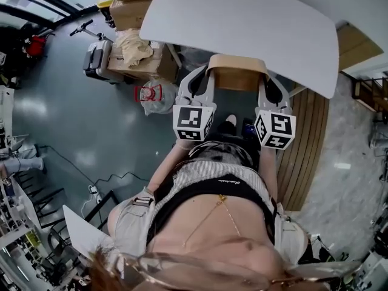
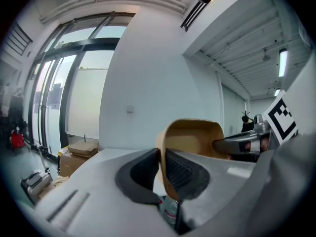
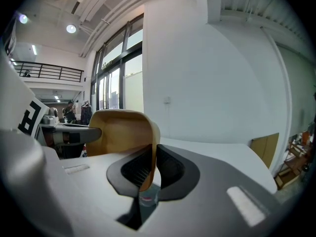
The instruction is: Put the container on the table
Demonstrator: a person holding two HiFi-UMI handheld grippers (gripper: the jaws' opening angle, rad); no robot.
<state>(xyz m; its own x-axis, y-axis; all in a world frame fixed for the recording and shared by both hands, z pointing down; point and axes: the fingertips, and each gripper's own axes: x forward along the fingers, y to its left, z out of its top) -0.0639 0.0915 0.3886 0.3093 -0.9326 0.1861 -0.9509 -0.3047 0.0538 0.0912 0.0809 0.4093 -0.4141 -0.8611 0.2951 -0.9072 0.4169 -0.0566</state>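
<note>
A tan rectangular container [image 1: 236, 73] is held in the air between both grippers, just short of the white table [image 1: 254, 23]. My left gripper [image 1: 204, 77] is shut on the container's left wall [image 2: 163, 162]; the left gripper view looks into its tan inside [image 2: 195, 137]. My right gripper [image 1: 268, 82] is shut on the right wall [image 3: 150, 147], with the tan container [image 3: 118, 132] filling the middle of the right gripper view. The container looks empty. The table [image 3: 217, 149] lies directly beyond it.
Cardboard boxes [image 1: 136, 5] and a grey case [image 1: 97, 59] stand on the floor left of the table. A clear bag with red print [image 1: 151, 96] lies near the table's corner. Wooden flooring [image 1: 309, 138] runs on the right. The person's torso [image 1: 212, 211] fills the lower head view.
</note>
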